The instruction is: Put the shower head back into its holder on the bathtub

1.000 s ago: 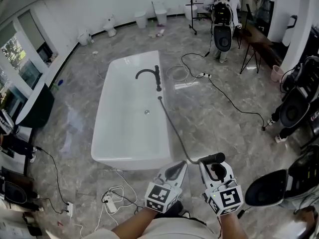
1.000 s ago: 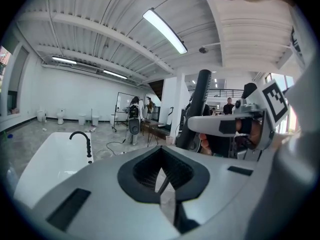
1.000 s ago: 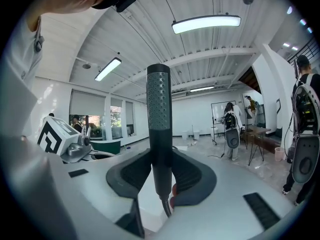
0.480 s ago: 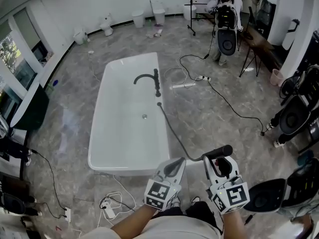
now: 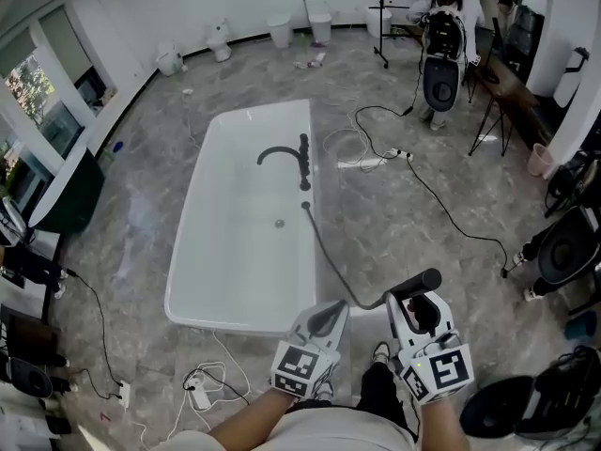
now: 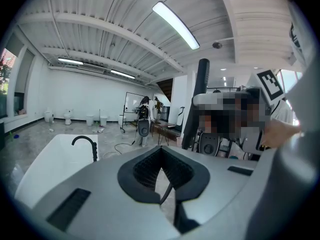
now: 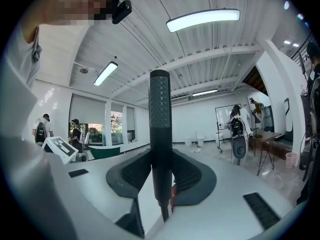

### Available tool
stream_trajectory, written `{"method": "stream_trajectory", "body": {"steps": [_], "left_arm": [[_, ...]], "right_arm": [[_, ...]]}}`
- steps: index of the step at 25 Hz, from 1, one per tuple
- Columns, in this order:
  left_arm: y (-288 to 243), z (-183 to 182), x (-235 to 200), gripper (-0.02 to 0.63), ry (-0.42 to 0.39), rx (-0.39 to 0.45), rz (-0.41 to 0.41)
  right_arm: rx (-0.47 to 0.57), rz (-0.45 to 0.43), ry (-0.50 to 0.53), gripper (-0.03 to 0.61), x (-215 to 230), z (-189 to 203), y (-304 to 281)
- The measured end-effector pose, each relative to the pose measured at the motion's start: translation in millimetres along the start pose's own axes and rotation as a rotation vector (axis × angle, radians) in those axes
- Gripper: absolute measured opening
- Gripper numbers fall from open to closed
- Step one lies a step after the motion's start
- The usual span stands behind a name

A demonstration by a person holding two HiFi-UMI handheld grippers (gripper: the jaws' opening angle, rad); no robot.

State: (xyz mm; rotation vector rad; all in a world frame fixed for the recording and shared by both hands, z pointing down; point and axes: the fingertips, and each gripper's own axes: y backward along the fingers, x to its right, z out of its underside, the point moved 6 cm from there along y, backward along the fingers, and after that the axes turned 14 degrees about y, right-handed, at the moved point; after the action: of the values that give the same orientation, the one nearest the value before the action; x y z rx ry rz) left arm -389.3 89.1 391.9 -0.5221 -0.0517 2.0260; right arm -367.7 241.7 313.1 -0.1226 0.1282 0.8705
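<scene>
A white bathtub (image 5: 239, 242) stands on the marble floor, with a black faucet (image 5: 282, 154) and its upright fittings (image 5: 303, 161) on the right rim. A dark hose (image 5: 329, 256) runs from that rim to the black shower head (image 5: 416, 284). My right gripper (image 5: 413, 310) is shut on the shower head, which stands upright between the pads (image 7: 186, 176) in the right gripper view. My left gripper (image 5: 331, 316) is beside it, shut, just short of the tub's near end. In the left gripper view a thin stretch of the hose (image 6: 167, 194) shows below the closed left gripper (image 6: 162, 166).
White cables and a plug strip (image 5: 202, 395) lie on the floor by the tub's near corner. A black cable (image 5: 441, 200) crosses the floor at right. Black chairs (image 5: 563, 247) stand at right, a person with equipment (image 5: 449, 17) at the back, toilets (image 5: 221, 38) along the far wall.
Both grippers have travelled with the person, and the tub's near end now lies a little closer to them. The shower head stays gripped in the right gripper.
</scene>
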Motion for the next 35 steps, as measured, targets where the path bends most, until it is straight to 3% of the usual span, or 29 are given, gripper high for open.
{"method": "stream_trajectory", "body": {"steps": [10,18,28,35], "left_arm": [[-115,-39,14,0.005,0.027,0.033,-0.127],[-176,-56,22,0.005,0.009,0.044,-0.192],[-237,-63,-2,0.005,0.026,0.029,-0.211],[-277,-71,-55,0.005,0.033,0.078,-0.259]], "right_arm": [[0.031,-0.143,-0.011,0.126,120,4,-56],[0.046,-0.208,-0.019,0.126,182,16,-86],[0.065,-0.229,-0.01,0.126,226,21,-133],[0.073,-0.293,0.005,0.126,237,36,-199]]}}
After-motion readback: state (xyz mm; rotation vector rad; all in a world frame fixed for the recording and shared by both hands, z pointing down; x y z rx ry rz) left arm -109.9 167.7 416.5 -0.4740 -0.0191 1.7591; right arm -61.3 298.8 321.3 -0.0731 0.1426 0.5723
